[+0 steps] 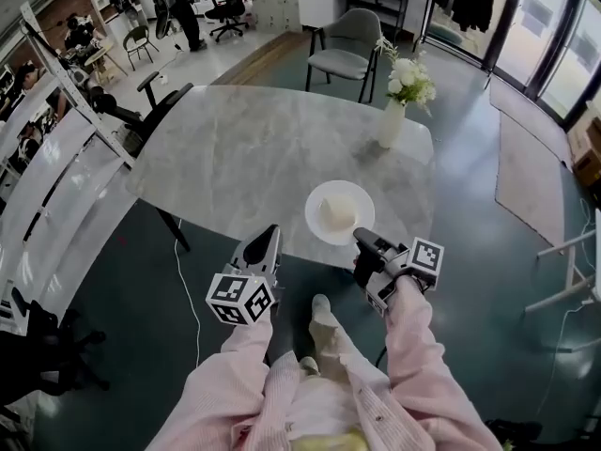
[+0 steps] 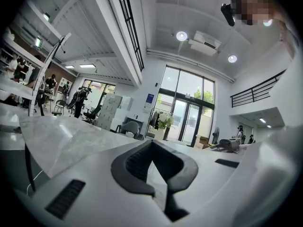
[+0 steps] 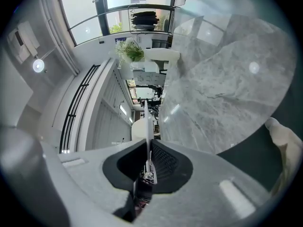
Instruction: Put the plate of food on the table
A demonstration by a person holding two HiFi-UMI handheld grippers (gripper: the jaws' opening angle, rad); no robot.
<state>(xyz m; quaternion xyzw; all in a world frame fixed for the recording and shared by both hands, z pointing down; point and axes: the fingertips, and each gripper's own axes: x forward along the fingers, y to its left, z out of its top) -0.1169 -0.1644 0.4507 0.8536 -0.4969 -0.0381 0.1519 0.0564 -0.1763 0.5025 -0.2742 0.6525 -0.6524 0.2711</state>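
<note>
Your right gripper is clamped on the near rim of the plate, its jaws pinching the thin white edge that runs straight up between them in the right gripper view. The plate lies level at the near edge of the table; whether it already rests on the top or hangs just above it, you cannot tell. It looks like glazed ceramic: stiff, smooth, breakable, and probably slippery in a rim pinch, with its weight hanging out beyond the jaws, so keep it flat and set it down gently. The food is a pale, rounded mound at the centre that could slide if you tilt. Beneath is grey veined marble with rounded corners, hard and polished. Your left gripper hangs off the table edge, jaws a little apart and empty. Farther back, a slim pale vase holds white flowers
</note>
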